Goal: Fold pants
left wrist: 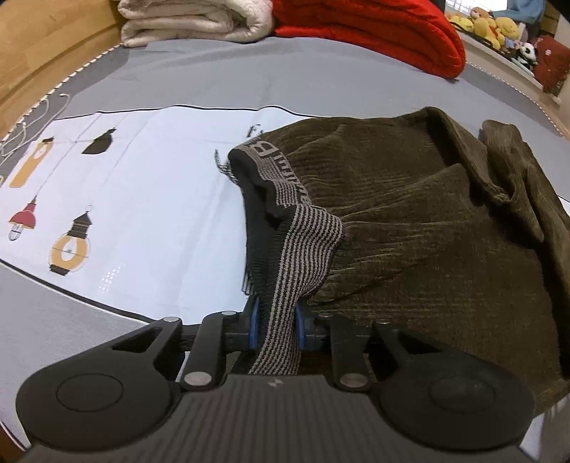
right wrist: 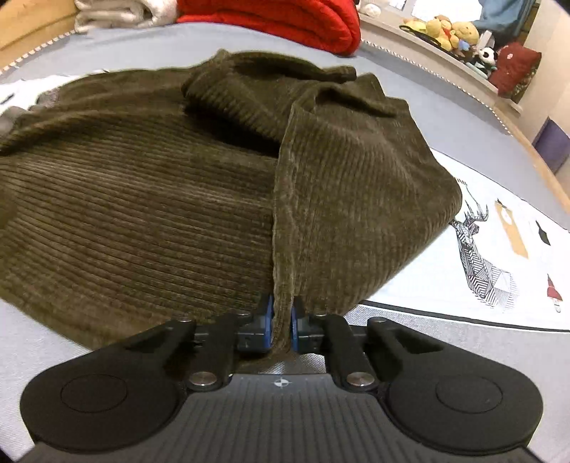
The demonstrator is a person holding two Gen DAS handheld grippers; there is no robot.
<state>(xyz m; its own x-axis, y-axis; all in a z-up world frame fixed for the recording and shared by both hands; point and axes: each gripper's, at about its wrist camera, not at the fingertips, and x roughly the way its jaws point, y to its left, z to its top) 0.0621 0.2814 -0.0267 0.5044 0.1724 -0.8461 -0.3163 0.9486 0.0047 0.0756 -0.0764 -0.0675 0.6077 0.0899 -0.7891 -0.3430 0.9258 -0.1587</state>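
While the pants (left wrist: 409, 220) lie bunched mid-frame on the bed sheet (left wrist: 160, 199), left gripper (left wrist: 276, 320) is clenched on the striped waistband (left wrist: 302, 245), right gripper (right wrist: 282, 320) on a leg edge (right wrist: 285, 213), seemingly ready to lift and fold

Grey bed cover (left wrist: 213, 78) underneath, edged with striped piping. Lying directly on it: pale printed cloth (left wrist: 160, 199) with lanterns and a deer, olive corduroy pants (right wrist: 142, 213) partly over that cloth, folded cream blanket (left wrist: 192, 21), red blanket (left wrist: 384, 32) at the far end.
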